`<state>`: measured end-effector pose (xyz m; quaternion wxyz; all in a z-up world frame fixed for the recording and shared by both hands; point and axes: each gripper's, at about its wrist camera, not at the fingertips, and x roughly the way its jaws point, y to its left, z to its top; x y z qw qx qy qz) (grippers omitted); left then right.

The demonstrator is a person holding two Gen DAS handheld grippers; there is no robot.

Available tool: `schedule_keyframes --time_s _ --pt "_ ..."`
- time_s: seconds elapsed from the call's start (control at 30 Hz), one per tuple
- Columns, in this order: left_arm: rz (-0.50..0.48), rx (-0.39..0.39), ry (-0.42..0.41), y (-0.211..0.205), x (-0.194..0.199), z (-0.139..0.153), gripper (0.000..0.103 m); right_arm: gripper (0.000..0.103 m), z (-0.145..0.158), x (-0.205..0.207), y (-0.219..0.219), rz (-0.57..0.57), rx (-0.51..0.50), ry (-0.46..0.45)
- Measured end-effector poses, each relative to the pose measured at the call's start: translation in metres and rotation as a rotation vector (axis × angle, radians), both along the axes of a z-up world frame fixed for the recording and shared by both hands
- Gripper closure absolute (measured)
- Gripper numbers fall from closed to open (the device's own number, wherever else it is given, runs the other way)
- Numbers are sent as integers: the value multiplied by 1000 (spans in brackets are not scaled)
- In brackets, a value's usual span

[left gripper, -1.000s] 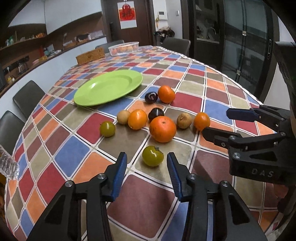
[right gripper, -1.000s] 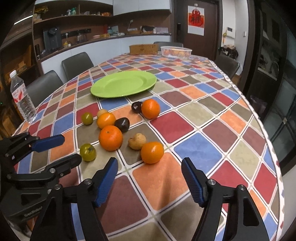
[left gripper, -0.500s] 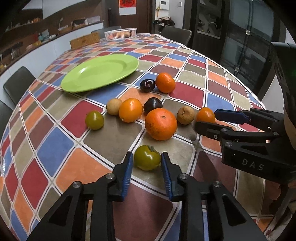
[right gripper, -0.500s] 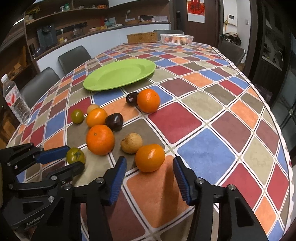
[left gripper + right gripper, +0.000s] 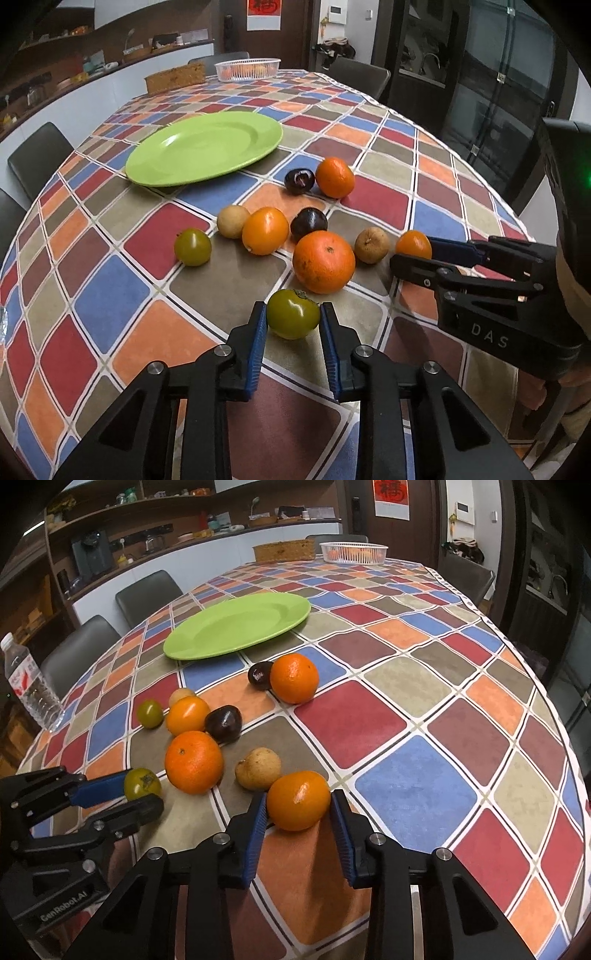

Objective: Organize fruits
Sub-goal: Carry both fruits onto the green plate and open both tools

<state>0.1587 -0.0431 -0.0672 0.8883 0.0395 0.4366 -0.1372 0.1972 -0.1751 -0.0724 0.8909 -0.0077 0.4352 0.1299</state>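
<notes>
My left gripper is shut on a green tomato that rests on the checked tablecloth, both blue pads against its sides. The jaws of my right gripper are closing, and their pads touch both sides of a small orange on the cloth. Between the two stand a large orange and a brown round fruit. Further back lie two dark plums, two more oranges, a pale fruit and a second green tomato. Beyond them sits the green plate, with nothing on it.
A white basket with orange fruit and a wicker box stand at the table's far end. A water bottle stands at the left edge. Dark chairs ring the table; its right edge curves away close by.
Both grippers have come forward and closed in: the left one from open around the green tomato to gripping it, the right one from wide open to touching the small orange.
</notes>
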Motion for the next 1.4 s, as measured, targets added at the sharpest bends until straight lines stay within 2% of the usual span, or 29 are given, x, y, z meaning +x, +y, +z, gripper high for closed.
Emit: schedule_keyframes --time_s 0.43,0.7,1.03,1.4 --pt "21 -24 -109 13 -16 38 75 68 35 -21 11 40 38 -62" --pt "38 -16 -175 30 -5 60 75 68 57 -14 29 93 51 -104" --pt "46 -21 -201 52 35 75 75 68 82 27 54 149 71 -143" --pt "51 -24 -120 76 110 61 75 68 73 102 79 171 50 -69"
